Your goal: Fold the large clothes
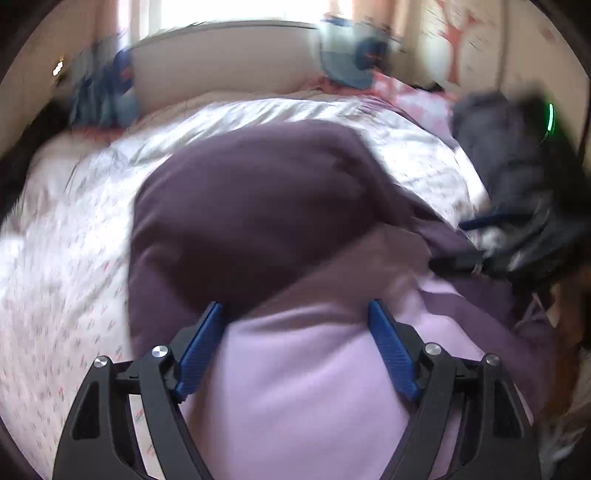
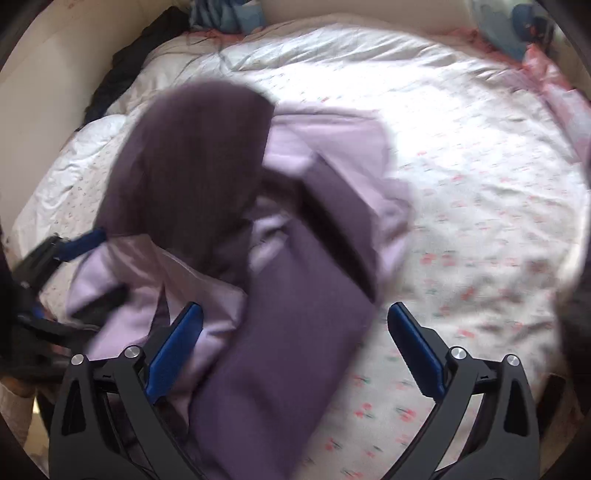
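The purple garment [image 2: 280, 258] lies bunched near the bed's [image 2: 480, 184] front edge, partly folded. The left hand-held gripper [image 1: 295, 314] and the right hand-held gripper [image 2: 295, 314] both stand apart, holding nothing. Next, I think, an edge must be grasped and flattened.

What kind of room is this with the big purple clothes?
Most likely a bedroom. The purple garment lies on a bed with a white flowered quilt, a padded headboard stands behind it, and a bright curtained window sits above. Both grippers are open over the garment.
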The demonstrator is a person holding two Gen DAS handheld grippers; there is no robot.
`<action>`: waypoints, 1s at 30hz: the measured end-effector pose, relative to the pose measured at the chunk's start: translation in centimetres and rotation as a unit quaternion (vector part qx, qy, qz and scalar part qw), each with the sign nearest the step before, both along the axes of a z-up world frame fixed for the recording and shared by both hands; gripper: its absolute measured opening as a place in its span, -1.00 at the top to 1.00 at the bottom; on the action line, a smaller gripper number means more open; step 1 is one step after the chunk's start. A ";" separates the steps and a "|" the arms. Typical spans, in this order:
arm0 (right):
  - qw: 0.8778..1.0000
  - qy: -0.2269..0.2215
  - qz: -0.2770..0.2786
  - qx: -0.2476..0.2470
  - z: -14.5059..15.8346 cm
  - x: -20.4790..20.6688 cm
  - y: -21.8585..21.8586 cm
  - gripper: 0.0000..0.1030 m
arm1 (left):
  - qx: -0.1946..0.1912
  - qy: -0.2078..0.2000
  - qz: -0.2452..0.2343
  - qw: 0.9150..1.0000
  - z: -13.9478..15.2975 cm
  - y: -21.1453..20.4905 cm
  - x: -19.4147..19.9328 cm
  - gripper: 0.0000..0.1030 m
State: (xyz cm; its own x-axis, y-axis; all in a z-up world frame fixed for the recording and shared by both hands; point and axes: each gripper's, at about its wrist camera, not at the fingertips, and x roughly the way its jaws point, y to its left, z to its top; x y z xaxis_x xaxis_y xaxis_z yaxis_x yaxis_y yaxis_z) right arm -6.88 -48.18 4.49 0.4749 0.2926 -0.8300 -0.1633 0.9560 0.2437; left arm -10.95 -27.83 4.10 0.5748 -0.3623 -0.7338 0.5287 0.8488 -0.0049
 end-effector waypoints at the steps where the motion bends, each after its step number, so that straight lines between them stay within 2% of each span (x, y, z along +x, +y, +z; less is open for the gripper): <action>1: 0.999 -0.013 -0.008 0.030 1.1 -0.3 -1.0 -0.87 | -0.004 0.000 -0.020 1.000 0.2 -1.5 -0.6 -0.47; 2: 0.999 -0.021 -0.016 0.046 1.5 -0.2 -1.8 -0.87 | 0.003 -0.007 -0.036 0.999 0.3 -2.8 -1.0 -0.47; 3: 0.997 -0.027 -0.025 0.069 1.8 0.0 -2.5 -0.87 | 0.025 -0.027 -0.053 0.998 -0.1 -4.6 -2.1 -0.47; 5: 0.991 -0.016 -0.027 0.127 1.3 1.3 -3.1 -0.87 | 0.047 -0.045 -0.066 0.996 -1.0 -6.2 -2.8 -0.47; 7: 0.992 0.011 -0.029 0.120 -1.0 2.9 -2.5 -0.87 | 0.040 -0.047 -0.066 0.996 -1.2 -5.8 -3.1 -0.47; 9: 0.995 0.049 -0.039 0.077 -4.5 4.2 -1.7 -0.87 | 0.020 -0.035 -0.066 0.997 -1.0 -4.0 -2.8 -0.47; 10: 0.991 0.067 -0.041 0.108 -6.9 4.7 -1.7 -0.87 | 0.003 -0.016 -0.077 0.997 -0.5 -3.0 -2.9 -0.47; 11: 0.986 0.077 -0.050 0.138 -8.1 4.9 -2.2 -0.88 | -0.017 0.002 -0.084 0.996 0.4 -1.7 -3.0 -0.46; 13: 0.984 0.072 -0.058 0.152 -8.2 4.7 -2.8 -0.87 | -0.073 0.021 -0.061 0.995 2.4 1.9 -2.8 -0.46; 15: 0.985 0.069 -0.058 0.147 -7.9 4.6 -2.7 -0.87 | -0.130 0.035 -0.004 0.991 3.9 7.1 -1.9 -0.46; 17: 0.985 0.070 -0.057 0.145 -7.7 4.5 -2.7 -0.87 | -0.180 0.064 0.070 0.979 3.5 12.4 0.3 -0.49; 18: 0.985 0.070 -0.058 0.147 -7.6 4.5 -2.6 -0.87 | -0.200 0.099 0.107 0.969 2.1 15.0 2.2 -0.50; 20: 0.984 0.067 -0.062 0.155 -7.7 4.3 -2.3 -0.87 | -0.231 0.174 0.139 0.947 -1.3 17.5 5.4 -0.50; 22: 0.982 0.062 -0.068 0.165 -7.8 4.0 -2.4 -0.88 | -0.268 0.229 0.129 0.927 -4.2 17.3 7.1 -0.51; 23: 0.981 0.060 -0.072 0.170 -8.0 3.7 -2.6 -0.88 | -0.285 0.254 0.113 0.917 -5.7 16.4 7.7 -0.72; 24: 0.979 0.059 -0.075 0.177 -8.7 3.3 -2.8 -0.88 | -0.290 0.266 0.107 0.913 -6.6 15.7 7.6 -0.87; 25: 0.978 0.056 -0.079 0.183 -8.9 3.2 -2.8 -0.88 | -0.287 0.275 0.094 0.913 -7.2 14.3 7.8 -0.89; 26: 0.979 0.047 -0.080 0.182 -8.8 3.2 -2.6 -0.89 | -0.258 0.263 0.085 0.926 -6.8 13.0 7.9 -0.89; 29: 0.975 0.010 -0.078 0.207 -8.2 3.0 -1.2 -0.89 | -0.235 0.233 0.046 0.943 -4.2 12.1 7.0 -0.86; 30: 0.973 -0.008 -0.073 0.220 -7.5 3.1 -0.3 -0.89 | -0.233 0.225 0.042 0.945 -3.6 12.4 6.9 -0.81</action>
State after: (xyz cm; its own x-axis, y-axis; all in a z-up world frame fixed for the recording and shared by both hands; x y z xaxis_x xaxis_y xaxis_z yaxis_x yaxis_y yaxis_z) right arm -3.75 -48.43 -2.98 0.5494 0.5467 -0.6319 -0.0414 0.7731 0.6329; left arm -4.05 -15.44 0.50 0.2833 -0.6732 -0.6830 0.3161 0.7379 -0.5963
